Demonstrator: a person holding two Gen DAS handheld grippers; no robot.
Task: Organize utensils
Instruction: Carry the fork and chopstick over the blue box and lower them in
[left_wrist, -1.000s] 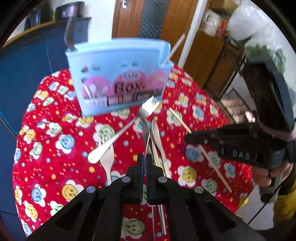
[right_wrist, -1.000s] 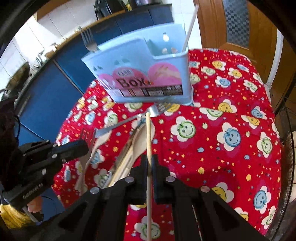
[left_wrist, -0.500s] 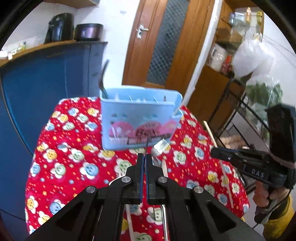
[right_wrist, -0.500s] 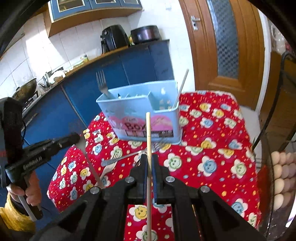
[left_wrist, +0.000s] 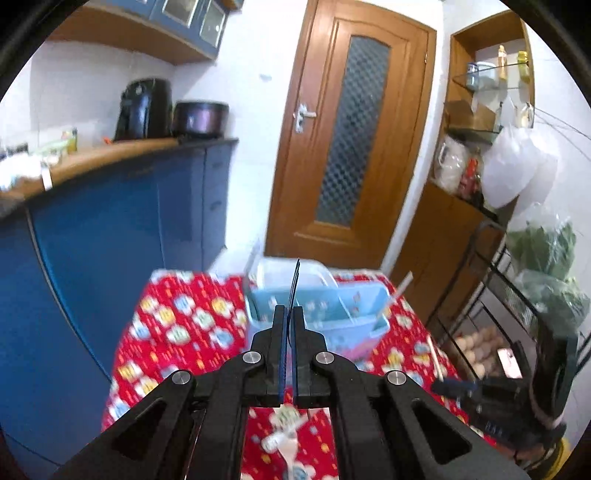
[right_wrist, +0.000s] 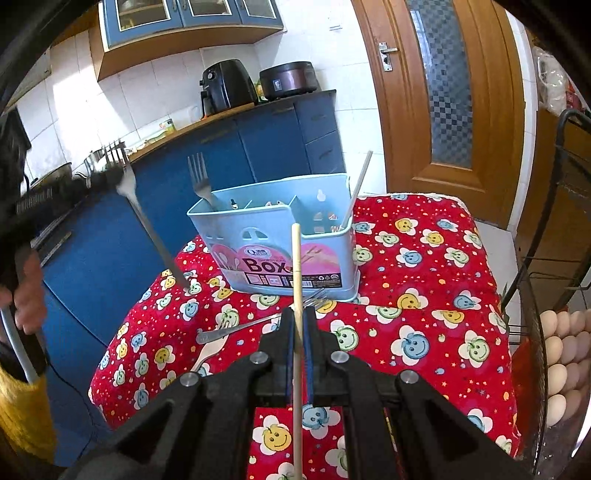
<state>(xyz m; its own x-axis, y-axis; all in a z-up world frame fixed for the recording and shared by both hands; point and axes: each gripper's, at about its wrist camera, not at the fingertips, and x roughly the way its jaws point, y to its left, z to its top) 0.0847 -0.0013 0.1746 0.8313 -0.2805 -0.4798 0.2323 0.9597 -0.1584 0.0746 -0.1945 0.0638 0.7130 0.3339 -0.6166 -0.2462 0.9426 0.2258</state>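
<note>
Wooden door (right_wrist: 439, 103), blue cabinets (right_wrist: 221, 155), eggs (right_wrist: 561, 354), air fryer (right_wrist: 227, 86)

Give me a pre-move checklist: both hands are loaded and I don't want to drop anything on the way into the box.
1. Right gripper shut on the wooden chopstick: ok.
2. Left gripper shut on the metal fork: ok.
3. Blue box upright on the tablecloth: ok.
4. Room beside the stored chopstick in the right compartment: ok.
5. Held fork's handle end over a compartment: cannot tell.
</note>
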